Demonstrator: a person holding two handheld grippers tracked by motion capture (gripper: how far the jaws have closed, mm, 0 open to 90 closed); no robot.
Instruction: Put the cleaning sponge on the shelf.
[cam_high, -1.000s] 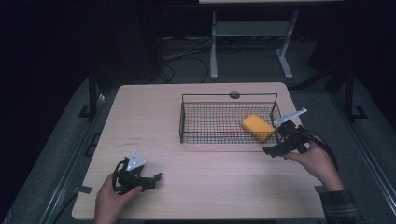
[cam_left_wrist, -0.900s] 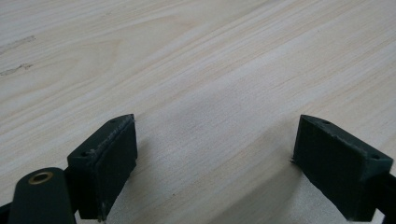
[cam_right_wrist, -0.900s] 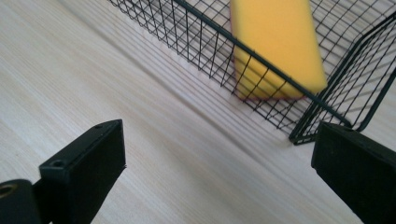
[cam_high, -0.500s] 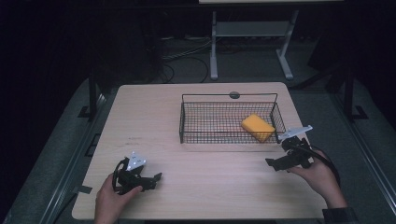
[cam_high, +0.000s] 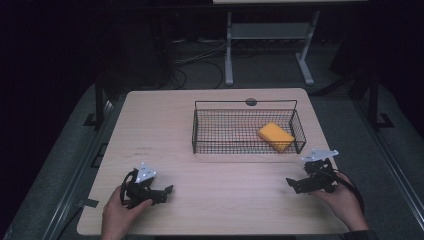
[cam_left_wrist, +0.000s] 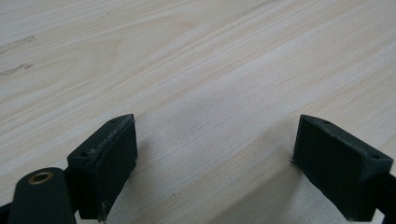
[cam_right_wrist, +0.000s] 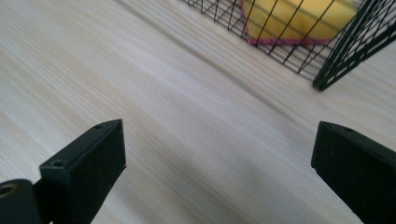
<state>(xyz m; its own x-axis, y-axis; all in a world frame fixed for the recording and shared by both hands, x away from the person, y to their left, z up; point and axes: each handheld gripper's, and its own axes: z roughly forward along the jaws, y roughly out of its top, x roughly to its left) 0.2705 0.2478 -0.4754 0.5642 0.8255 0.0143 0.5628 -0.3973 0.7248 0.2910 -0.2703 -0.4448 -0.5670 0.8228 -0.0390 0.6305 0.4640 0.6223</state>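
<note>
A yellow sponge (cam_high: 276, 136) lies in the right end of a black wire basket (cam_high: 200, 131) on the light wooden table (cam_high: 165, 120). In the right gripper view the sponge (cam_right_wrist: 299, 18) shows through the basket's mesh (cam_right_wrist: 336, 56), beyond the jaws. My right gripper (cam_high: 291, 184) rests low at the table's front right, apart from the basket, open and empty (cam_right_wrist: 219, 163). My left gripper (cam_high: 167, 192) sits at the front left, open with bare wood between its jaws (cam_left_wrist: 215, 168).
A round dark grommet (cam_high: 251, 102) sits in the table's far edge behind the basket. A white stand (cam_high: 230, 55) and cables lie on the dark floor beyond. Bare wood stretches between the two grippers.
My right gripper has drawn back from the basket's right end toward the front edge of the table and lowered. The left gripper has stayed put. The sponge remains in the basket.
</note>
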